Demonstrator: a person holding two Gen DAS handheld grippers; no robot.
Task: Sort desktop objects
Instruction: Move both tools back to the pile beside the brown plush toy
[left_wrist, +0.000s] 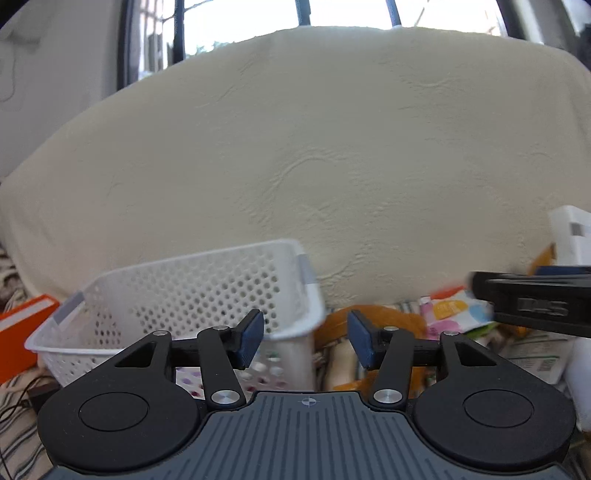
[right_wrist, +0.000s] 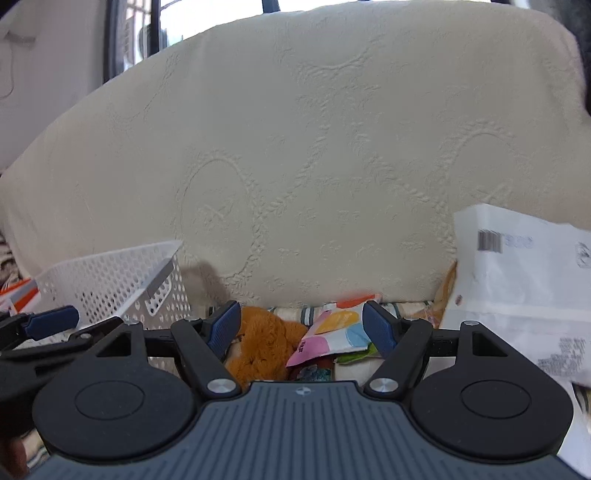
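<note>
Clutter of a plush toy (right_wrist: 264, 343) and pastel packet (right_wrist: 332, 334) lies right of the white basket (right_wrist: 110, 280); both grippers' jaws are spread and empty, so center 1 item before pinching.

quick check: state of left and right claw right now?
Left claw: open, nothing between its fingers.
Right claw: open, holding nothing; orange plush toy and colourful packet lie beyond it.
</note>
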